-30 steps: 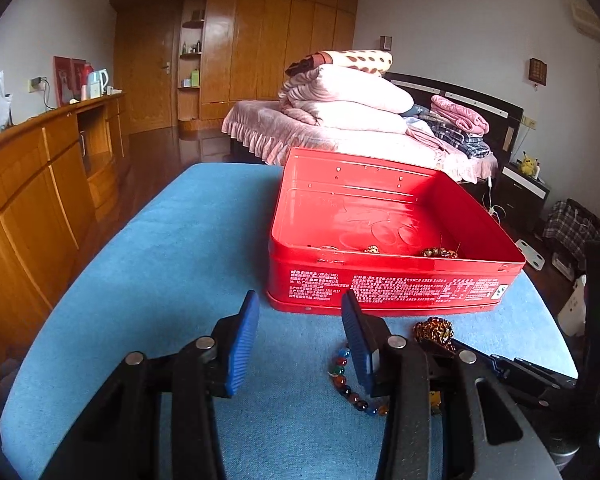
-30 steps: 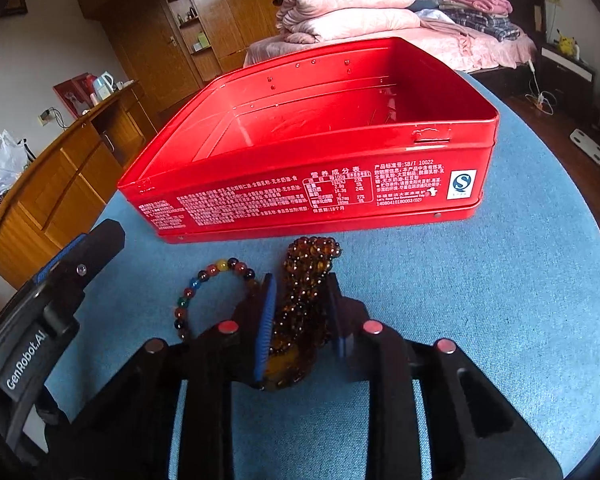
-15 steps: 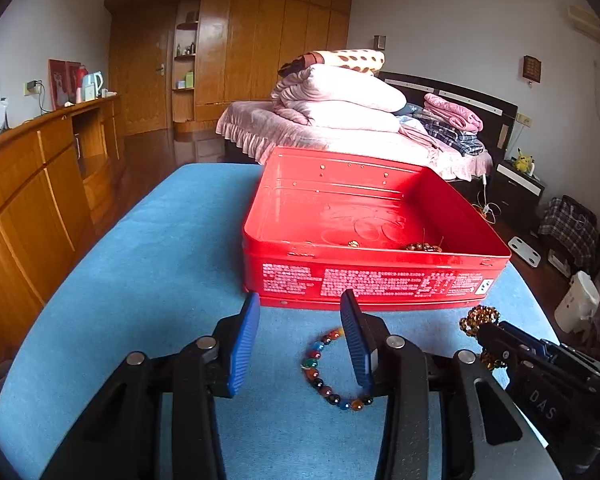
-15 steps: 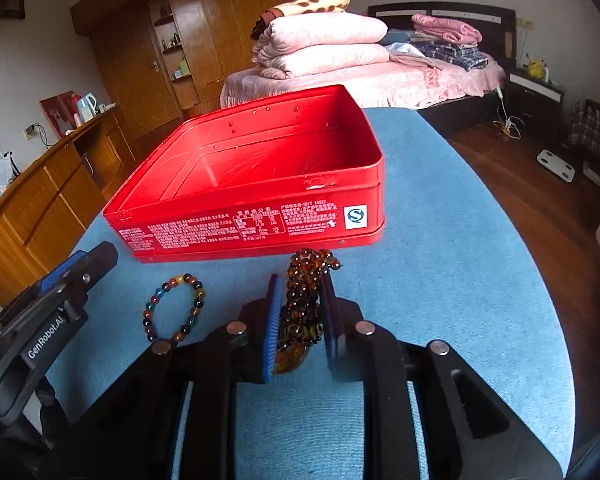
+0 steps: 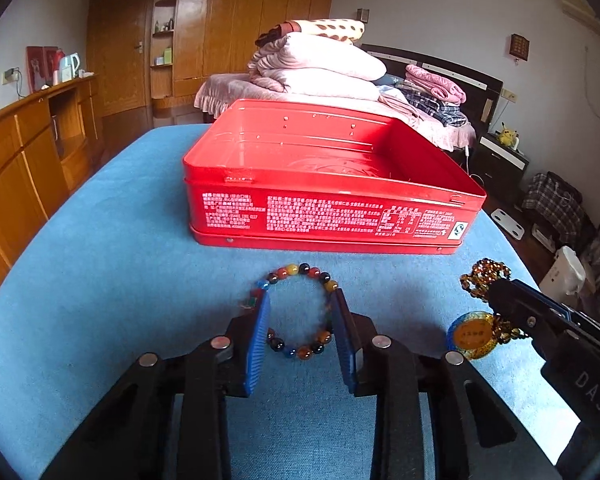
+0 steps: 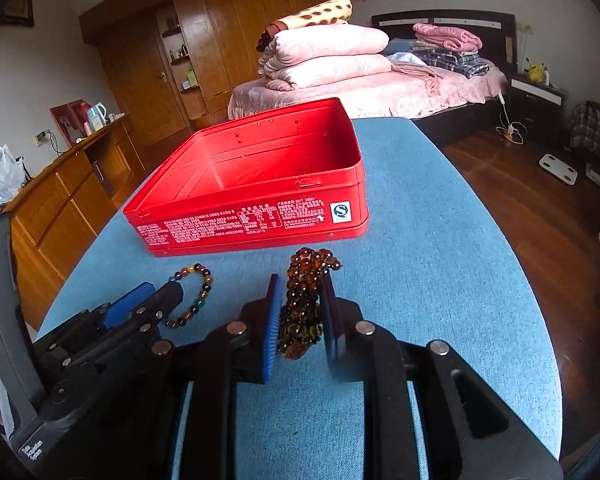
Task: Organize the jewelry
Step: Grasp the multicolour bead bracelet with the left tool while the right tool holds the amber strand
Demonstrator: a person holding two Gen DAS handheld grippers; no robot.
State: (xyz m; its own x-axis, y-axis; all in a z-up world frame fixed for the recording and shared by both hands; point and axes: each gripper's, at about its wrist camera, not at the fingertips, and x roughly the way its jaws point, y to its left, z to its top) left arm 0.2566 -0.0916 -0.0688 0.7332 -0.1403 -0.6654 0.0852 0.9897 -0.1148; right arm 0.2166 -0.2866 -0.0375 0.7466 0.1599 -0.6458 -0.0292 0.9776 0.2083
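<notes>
We see a bracelet (image 5: 298, 310) of mixed-colour beads lying flat on the blue bench (image 5: 100, 280), near the red tin (image 5: 328, 204). Our left hand-held gripper (image 5: 300, 316) is spread around it. Our right hand-held gripper (image 6: 300, 312) pinches an amber necklace (image 6: 306, 296) (yellow pendant attached).

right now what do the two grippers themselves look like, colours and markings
Both are black plastic linkage frames with round silver pivot pins and ribbed blue pads. The left gripper has a grey body with white lettering in the right wrist view; the right gripper reads "DAS" on its side in the left wrist view.
</notes>
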